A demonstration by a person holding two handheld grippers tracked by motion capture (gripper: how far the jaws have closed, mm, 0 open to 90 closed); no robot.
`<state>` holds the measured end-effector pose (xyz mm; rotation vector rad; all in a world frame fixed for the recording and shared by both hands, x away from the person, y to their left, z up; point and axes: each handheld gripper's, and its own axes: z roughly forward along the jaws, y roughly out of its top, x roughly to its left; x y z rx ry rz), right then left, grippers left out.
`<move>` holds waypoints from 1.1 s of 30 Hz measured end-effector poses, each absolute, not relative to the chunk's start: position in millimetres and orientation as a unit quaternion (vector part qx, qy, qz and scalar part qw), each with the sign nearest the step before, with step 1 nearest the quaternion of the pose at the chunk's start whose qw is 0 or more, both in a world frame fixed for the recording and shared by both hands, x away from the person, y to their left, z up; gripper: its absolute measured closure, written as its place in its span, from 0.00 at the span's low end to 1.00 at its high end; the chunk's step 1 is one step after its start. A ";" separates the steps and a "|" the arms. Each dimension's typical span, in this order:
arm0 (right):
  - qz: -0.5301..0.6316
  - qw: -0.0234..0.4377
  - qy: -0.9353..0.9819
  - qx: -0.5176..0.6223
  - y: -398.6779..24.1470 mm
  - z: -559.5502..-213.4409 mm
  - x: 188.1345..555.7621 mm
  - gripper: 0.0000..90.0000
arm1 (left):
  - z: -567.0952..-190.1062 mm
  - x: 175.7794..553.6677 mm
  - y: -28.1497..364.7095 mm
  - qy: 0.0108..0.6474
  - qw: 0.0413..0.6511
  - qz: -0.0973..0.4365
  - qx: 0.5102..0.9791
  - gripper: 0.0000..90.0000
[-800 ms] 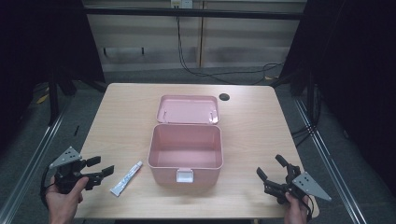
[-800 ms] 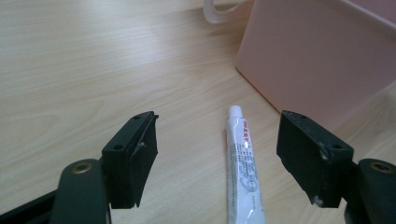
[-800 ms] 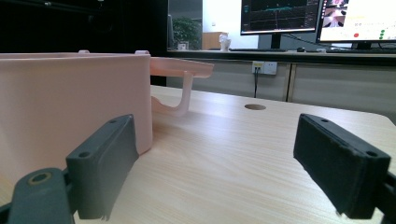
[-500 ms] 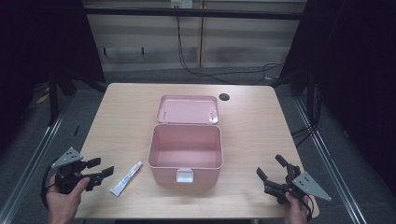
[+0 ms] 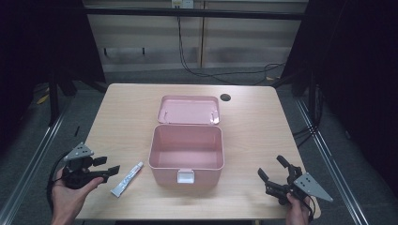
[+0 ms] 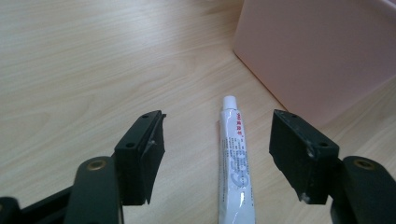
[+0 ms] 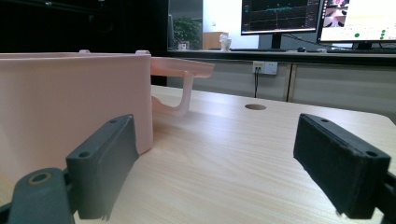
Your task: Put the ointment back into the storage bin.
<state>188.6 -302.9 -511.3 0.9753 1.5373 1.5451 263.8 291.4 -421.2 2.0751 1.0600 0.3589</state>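
Here, left hand-held gripper (image 6: 217, 140) straddles the tube (image 6: 235, 158).

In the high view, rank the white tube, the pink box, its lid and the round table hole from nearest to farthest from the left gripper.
From the left gripper, at the table's near left:
1. White tube, lying just beyond its fingers.
2. Pink box, open, at the middle.
3. Lid, lying behind the box.
4. Table hole, far side, right of the lid.

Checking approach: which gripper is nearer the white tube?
Left. The left gripper straddles the white tube, jaws open; the right gripper sits beyond the pink box.
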 end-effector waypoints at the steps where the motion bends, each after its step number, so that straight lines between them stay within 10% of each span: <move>1: 0.602 0.368 0.599 0.380 -302.8 -511.3 188.6 0.14 | -419.2 264.7 289.9 0.414 0.377 0.138 0.817 0.42; 33: 0.601 0.368 0.599 0.382 -302.6 -511.1 188.8 0.14 | -431.2 300.2 245.1 0.433 0.197 0.026 0.879 0.57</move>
